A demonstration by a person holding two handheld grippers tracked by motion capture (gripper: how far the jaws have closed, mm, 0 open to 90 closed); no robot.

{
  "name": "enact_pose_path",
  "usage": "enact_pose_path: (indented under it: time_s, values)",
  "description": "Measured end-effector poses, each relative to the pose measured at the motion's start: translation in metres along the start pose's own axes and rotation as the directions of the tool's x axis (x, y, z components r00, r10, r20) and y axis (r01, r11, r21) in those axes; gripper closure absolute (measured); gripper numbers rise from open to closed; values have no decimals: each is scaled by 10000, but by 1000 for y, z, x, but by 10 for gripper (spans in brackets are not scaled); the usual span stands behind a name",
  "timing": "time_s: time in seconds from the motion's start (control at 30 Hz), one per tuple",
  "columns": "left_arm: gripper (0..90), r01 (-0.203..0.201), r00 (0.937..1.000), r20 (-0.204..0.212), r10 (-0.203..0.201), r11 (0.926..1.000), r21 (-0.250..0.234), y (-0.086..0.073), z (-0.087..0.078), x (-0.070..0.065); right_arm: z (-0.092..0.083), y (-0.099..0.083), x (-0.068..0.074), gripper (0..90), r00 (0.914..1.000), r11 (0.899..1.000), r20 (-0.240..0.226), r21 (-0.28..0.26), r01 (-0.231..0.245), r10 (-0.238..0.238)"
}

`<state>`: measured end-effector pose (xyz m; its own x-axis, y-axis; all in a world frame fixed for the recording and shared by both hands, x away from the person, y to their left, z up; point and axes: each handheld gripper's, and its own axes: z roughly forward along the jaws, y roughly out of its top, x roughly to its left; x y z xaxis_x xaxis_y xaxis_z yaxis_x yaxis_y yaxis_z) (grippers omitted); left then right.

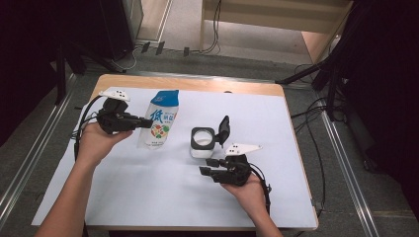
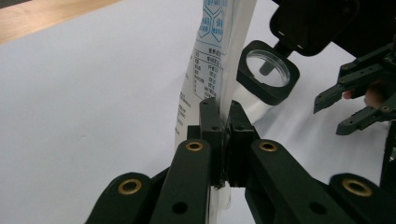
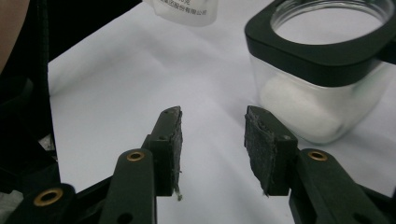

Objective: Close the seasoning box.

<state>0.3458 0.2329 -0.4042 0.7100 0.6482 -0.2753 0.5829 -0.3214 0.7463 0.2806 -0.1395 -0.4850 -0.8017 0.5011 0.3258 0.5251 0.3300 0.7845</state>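
Two grippers work over the white sheet (image 1: pixel 148 187) covering the table (image 1: pixel 188 83). Nearest, the right gripper (image 1: pixel 207 167) hovers with its jaws partly apart and nothing between them, just short of the jar (image 1: pixel 202 142). That jar stands upright, black lid (image 1: pixel 224 130) flipped up on its far side; something white lies inside, too blurred through the glass to identify. Farther left, the left gripper (image 1: pixel 147 122) is clamped tight on one side edge of the pouch (image 1: pixel 160 120). This pouch stands upright, long axis vertical, its top leaning slightly away; the jaws hide part of that edge.
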Motion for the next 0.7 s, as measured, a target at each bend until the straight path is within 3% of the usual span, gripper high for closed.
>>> enact_pose_path:
  time_s: [0.37,0.53,0.7]
  values:
    - [898,581,9967,-560,-587,9982,-125,-4,14,33,-14,-4,-11,577,9981,9993,484,-19,-373,373]
    - [898,686,9928,-957,-715,9971,-333,-6,18,43,-19,-8,-18,578,9957,9982,723,-161,-576,586]
    - [897,838,9903,-1077,-877,9957,-405,-13,20,52,-23,-9,-25,578,9919,9965,953,-187,-820,834]
